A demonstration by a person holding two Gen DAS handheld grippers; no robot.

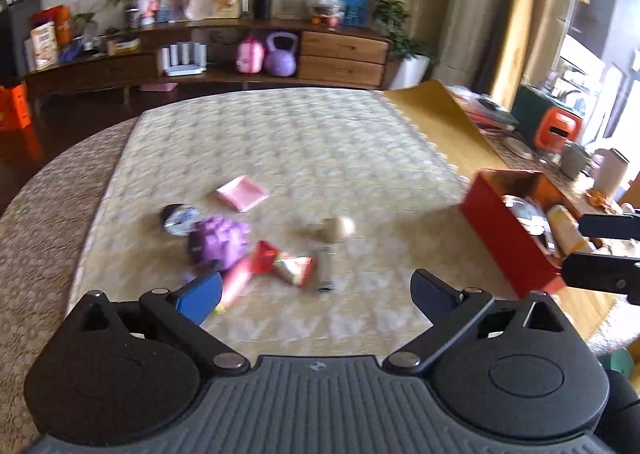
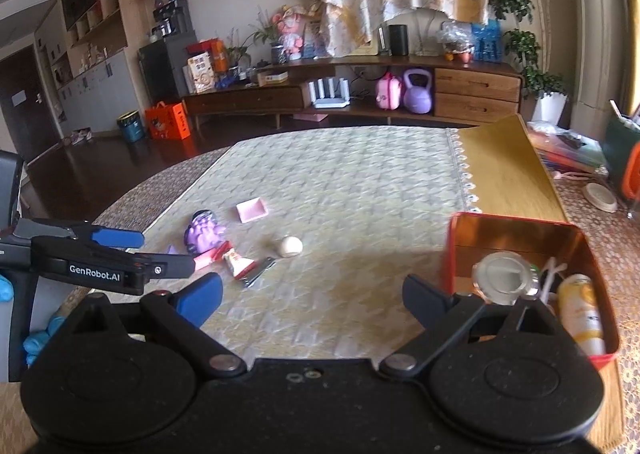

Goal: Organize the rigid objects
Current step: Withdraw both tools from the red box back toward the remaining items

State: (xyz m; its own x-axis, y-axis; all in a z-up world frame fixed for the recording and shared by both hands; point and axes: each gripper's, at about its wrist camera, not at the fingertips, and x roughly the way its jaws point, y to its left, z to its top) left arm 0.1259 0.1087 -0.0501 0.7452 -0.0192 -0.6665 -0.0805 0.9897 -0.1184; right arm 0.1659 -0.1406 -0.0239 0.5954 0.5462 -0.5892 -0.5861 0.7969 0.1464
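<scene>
Loose objects lie on the cream mat [image 2: 340, 182]: a purple toy [image 2: 204, 232], a pink square dish [image 2: 252, 211], a cream ball [image 2: 291, 246], a red-and-white packet [image 2: 238, 264], a pink tube [image 2: 208, 259] and a small metal piece [image 2: 260, 272]. In the left wrist view they are blurred: the toy [image 1: 220, 240], dish [image 1: 242, 194], ball [image 1: 340, 229], packet [image 1: 292, 268]. A red tin box [image 2: 452, 250] holds a round metal lid [image 2: 504, 280] and a yellow bottle [image 2: 580, 310]. My left gripper [image 1: 316, 294] is open and empty above the pile. My right gripper [image 2: 312, 296] is open and empty beside the box.
A round dark-rimmed object [image 1: 180, 218] lies beside the purple toy. A yellow cloth [image 2: 504, 170] covers the table's right part. Books and an orange item [image 1: 556, 130] crowd the far right. A low wooden cabinet [image 2: 360, 94] stands beyond the table.
</scene>
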